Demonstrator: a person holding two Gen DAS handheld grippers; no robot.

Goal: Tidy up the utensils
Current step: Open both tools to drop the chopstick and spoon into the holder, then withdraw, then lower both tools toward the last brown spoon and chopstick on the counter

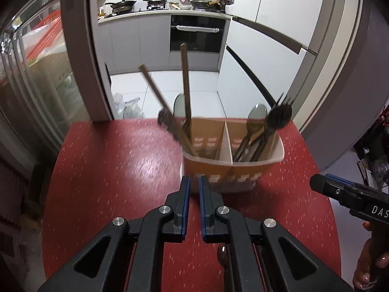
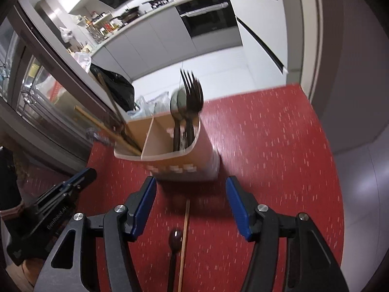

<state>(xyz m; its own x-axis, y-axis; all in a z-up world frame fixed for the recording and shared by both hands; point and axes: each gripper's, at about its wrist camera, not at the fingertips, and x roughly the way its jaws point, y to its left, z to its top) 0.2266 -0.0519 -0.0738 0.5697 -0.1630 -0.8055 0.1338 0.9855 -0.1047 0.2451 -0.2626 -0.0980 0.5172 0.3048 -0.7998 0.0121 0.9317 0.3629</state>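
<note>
A red table top flecked with pale dashes fills the foreground of a white kitchen, where grey cabinets, a built-in black oven and a tall white refrigerator line the far wall across a pale tiled floor. Near the table's far edge stands the orange two-compartment utensil holder with a white divider. Its left compartment carries long brown wooden chopsticks; its right compartment carries a dark fork and grey spoons, all leaning.

The left gripper hangs over the table just before the holder, its blue-padded jaws drawn close together with nothing between them. The right gripper stands with jaws wide apart, also empty, facing the holder's front wall.

Only the right wrist view shows a thin wooden chopstick and a dark round-headed utensil lying on the table under the gripper, plus a black bag by the doorway. Only the left wrist view shows red-patterned material behind a glass panel and fingers on the right gripper's handle.
</note>
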